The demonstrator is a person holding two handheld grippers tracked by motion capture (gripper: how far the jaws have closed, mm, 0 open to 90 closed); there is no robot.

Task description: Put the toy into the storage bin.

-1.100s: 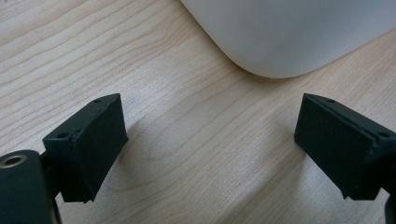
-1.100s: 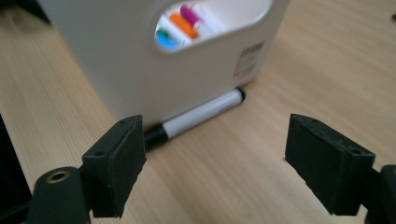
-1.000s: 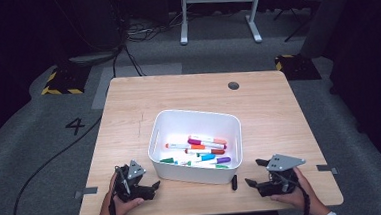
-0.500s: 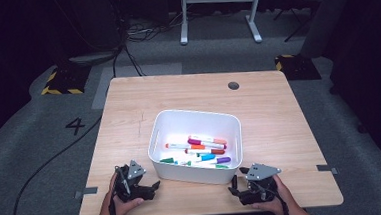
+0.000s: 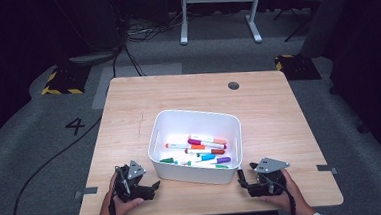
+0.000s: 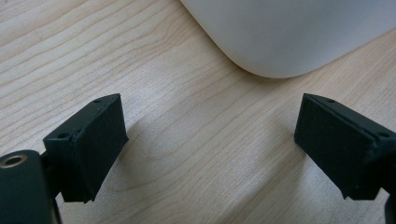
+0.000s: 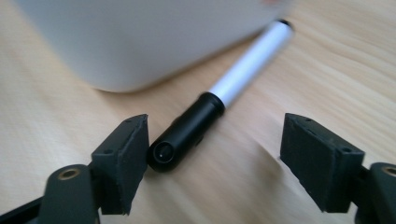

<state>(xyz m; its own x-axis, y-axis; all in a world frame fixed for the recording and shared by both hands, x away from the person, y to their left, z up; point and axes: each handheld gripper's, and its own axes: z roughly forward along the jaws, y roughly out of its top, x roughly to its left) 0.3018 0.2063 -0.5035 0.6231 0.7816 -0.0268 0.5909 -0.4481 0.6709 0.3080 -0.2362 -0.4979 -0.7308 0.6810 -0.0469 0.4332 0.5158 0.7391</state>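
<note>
A white bin [image 5: 194, 118] holding several coloured markers [image 5: 201, 151] stands in the middle of the wooden table [image 5: 268, 107]. A black-capped white marker [image 7: 219, 112] lies on the table by the bin's front right corner [image 7: 121, 56], and shows as a dark stub [image 5: 241, 175] in the high view. My right gripper [image 7: 215, 161] is open around its cap end, the left jaw touching the cap. At the bin's front left, my left gripper [image 6: 212, 149] stands open over bare wood, with the bin's rounded corner [image 6: 280, 42] just ahead. In the high view the left gripper [image 5: 151, 187] and right gripper [image 5: 248, 184] sit near the table's front edge.
A round cable hole [image 5: 233, 86] is at the table's back right. Behind the table the floor carries cables [image 5: 133, 31], a white frame's legs [image 5: 218, 15] and yellow-black striped blocks [image 5: 59, 81]. A painted number 4 [image 5: 75, 125] marks the floor at the left.
My right gripper has moved left along the front edge to the black marker by the bin's corner. The left gripper has stayed put.
</note>
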